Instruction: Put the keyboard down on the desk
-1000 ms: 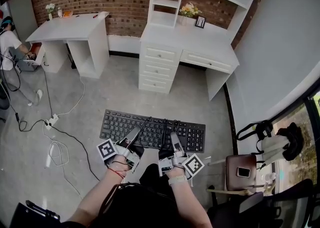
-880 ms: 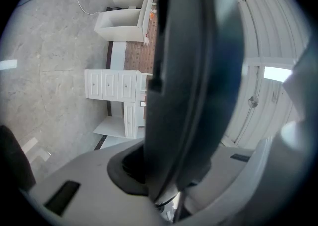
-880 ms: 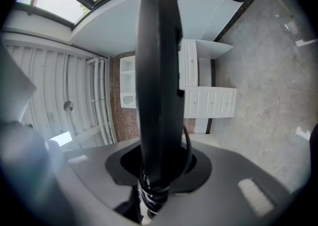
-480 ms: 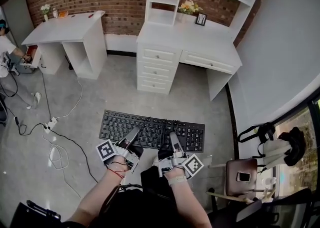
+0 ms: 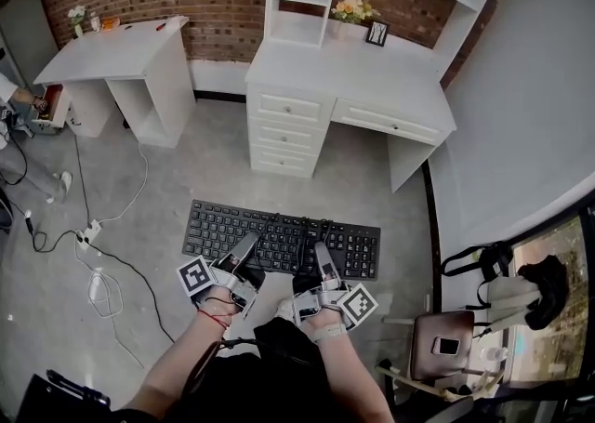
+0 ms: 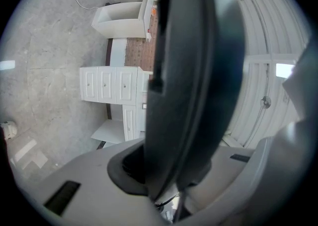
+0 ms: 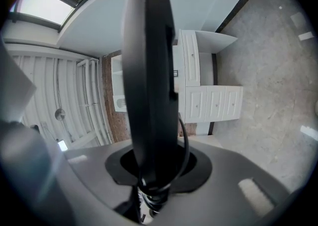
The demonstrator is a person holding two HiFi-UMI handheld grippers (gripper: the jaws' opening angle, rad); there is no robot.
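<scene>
Since the earlier frames the person has advanced toward the white worktop (image 5: 372, 82), which now shows larger in the head view, and the keyboard (image 5: 284, 240) has been carried along ahead of the body. The keyboard is not on the worktop: it is held roughly level above the grey floor (image 5: 167, 189), well short of the drawers. The left gripper (image 5: 247, 249) and right gripper (image 5: 321, 258) each have their fingers clenched on its near edge, one left of centre and one right of centre.
</scene>
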